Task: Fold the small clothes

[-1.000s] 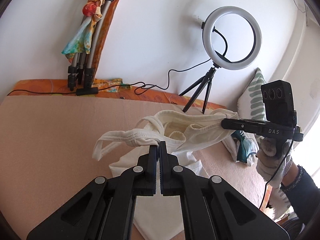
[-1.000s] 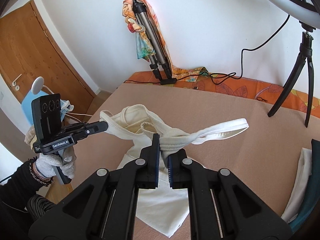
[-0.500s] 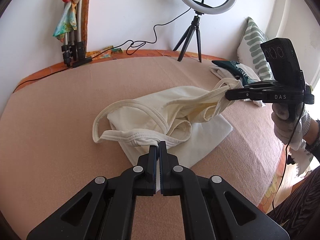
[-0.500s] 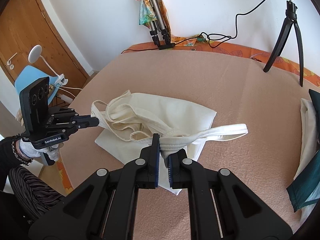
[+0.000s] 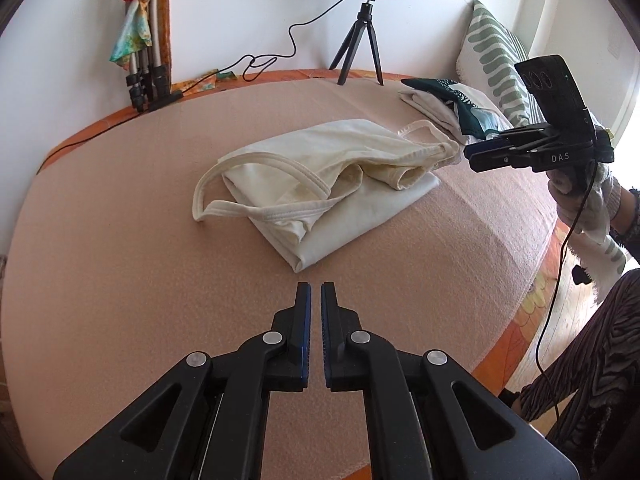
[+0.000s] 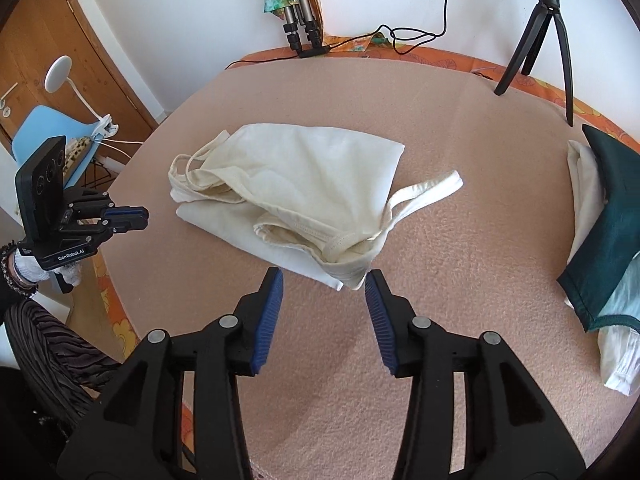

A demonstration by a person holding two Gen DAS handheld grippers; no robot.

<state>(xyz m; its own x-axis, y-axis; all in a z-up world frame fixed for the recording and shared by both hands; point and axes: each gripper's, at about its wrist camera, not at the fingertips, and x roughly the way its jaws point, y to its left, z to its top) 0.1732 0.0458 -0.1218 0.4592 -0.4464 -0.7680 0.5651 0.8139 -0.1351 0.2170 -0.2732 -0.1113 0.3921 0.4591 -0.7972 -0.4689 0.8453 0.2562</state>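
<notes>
One cream tank top (image 5: pixel 320 184) is shown lying crumpled and roughly doubled over near the middle of a pinkish-beige blanket (image 5: pixel 120 280); nothing holds it. Its ribbed straps and armhole bindings are seen looping outward at both ends: in the left wrist view one strap arcs to the left, and another edge reaches right toward the right gripper (image 5: pixel 470 154). A smooth folded corner of the body points toward the near edge. The fabric is wrinkled, with a slightly yellower inner layer exposed at the openings.

The left gripper (image 5: pixel 315 286) is seen hovering near the blanket, short of the garment, its blue-padded fingers (image 5: pixel 305 320) separated by a narrow gap with nothing between them. In the right wrist view the right gripper (image 6: pixel 324 276) is seen with its jaws spread wide, the garment's near hem lying just beyond and between the tips, unclamped.

A pile of other clothes (image 6: pixel 600 232), white and dark green, is placed at the right side of the blanket. A ring light tripod (image 5: pixel 360 48) stands at the far edge.
</notes>
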